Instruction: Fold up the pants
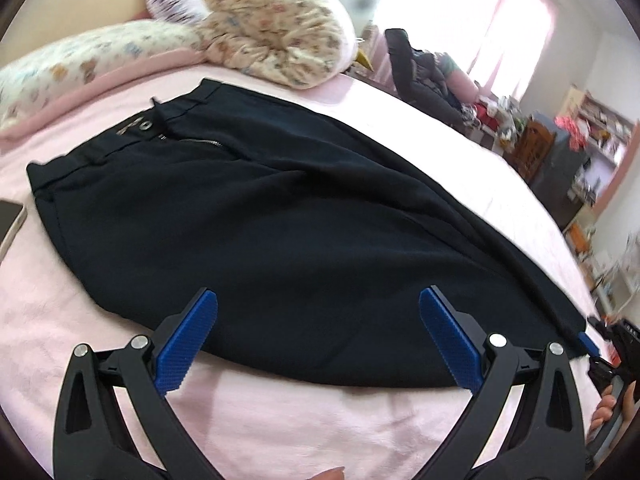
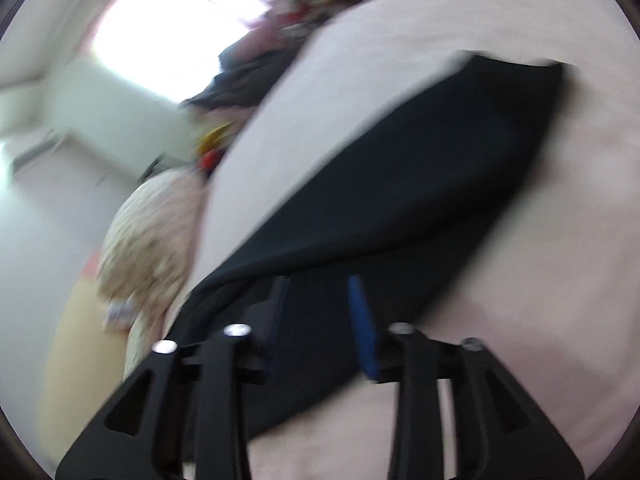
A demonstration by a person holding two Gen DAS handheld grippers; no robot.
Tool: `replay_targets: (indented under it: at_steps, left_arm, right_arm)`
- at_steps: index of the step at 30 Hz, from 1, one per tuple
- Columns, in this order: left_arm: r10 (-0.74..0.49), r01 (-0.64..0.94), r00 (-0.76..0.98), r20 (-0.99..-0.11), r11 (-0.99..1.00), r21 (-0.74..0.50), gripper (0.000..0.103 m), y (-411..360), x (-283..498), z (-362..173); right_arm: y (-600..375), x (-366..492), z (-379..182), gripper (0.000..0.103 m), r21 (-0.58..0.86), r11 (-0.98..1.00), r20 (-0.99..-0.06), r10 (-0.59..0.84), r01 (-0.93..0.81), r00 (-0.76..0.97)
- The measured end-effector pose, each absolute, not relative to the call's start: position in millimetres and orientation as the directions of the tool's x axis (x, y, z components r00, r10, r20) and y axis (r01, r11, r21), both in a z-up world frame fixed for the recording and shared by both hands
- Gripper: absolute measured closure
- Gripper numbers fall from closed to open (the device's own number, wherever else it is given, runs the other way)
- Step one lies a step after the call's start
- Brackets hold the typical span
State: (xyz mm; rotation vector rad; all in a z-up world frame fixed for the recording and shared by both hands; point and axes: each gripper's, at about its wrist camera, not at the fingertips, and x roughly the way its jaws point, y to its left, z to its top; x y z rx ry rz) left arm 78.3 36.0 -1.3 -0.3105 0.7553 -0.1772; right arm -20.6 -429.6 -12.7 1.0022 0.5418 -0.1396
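A pink-sheeted bed fills a cluttered bedroom lit by pink-curtained windows, with floral pillows heaped at its head. In the left wrist view, dark pants lie spread flat across the middle of the bed, waistband and zip toward the pillows, legs running to the right edge. A phone rests at the bed's left edge. The left gripper hovers over the near hem, jaws wide apart and empty. The right gripper shows at the far right, at the trouser end, fingers of a hand beneath it. The blurred right wrist view shows the pants stretching diagonally across the sheet; the right gripper stands partly open over the fabric, its blue pads not pressing on the cloth
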Motion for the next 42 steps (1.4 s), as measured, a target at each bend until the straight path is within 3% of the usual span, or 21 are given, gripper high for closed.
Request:
replay_targets:
  at_steps: [5,11,16,22,23,26,29,33,42]
  left_arm:
    - [-0.309,0.011,0.733,-0.607,0.896,-0.443,0.002,62,82,0]
    - [-0.077,-0.171,0.813,-0.577,0.916,-0.363,0.002,78,81,-1]
    - [0.062,-0.2,0.814,-0.578,0.964,-0.178,0.002,67,80,2]
    - [0.022,-0.12,0.784,-0.62,0.986,-0.117,0.002,47,77,-11]
    - [0.021,-0.098,0.77,-0.638,0.991,-0.086,0.002,42,80,-14]
    - [0.075,-0.096,0.741,-0.667,0.995,0.006,0.002,30,85,-20]
    - [0.065,-0.092,0.732,-0.678,0.996,-0.004,0.002,28,83,-23]
    - [0.043,-0.088,0.759,-0.65,0.995,-0.036,0.002,32,75,-19]
    - [-0.096,-0.121,0.757,-0.646,0.951,-0.284,0.002,64,78,-13]
  right_arm:
    - [-376,76,-16,0.048,0.91,0.376,-0.331,0.4,0.177,0.854]
    - [-321,200,-38,0.055,0.969,0.174,-0.243,0.552,0.176,0.798]
    - [-296,254,-67,0.055,0.955,0.104,-0.288,0.558,0.279,0.778]
    - [-297,277,-94,0.056,0.922,0.091,-0.372,0.486,0.377,0.791]
    - [-298,279,-97,0.059,0.917,0.094,-0.384,0.47,0.387,0.795]
    - [-303,281,-111,0.085,0.896,0.043,-0.414,0.443,0.443,0.795]
    - [-306,285,-115,0.099,0.9,0.044,-0.409,0.433,0.435,0.803]
    - [-302,282,-101,0.1,0.922,0.14,-0.384,0.432,0.36,0.816]
    - [-298,255,-51,0.1,0.94,0.292,-0.303,0.488,0.174,0.819]
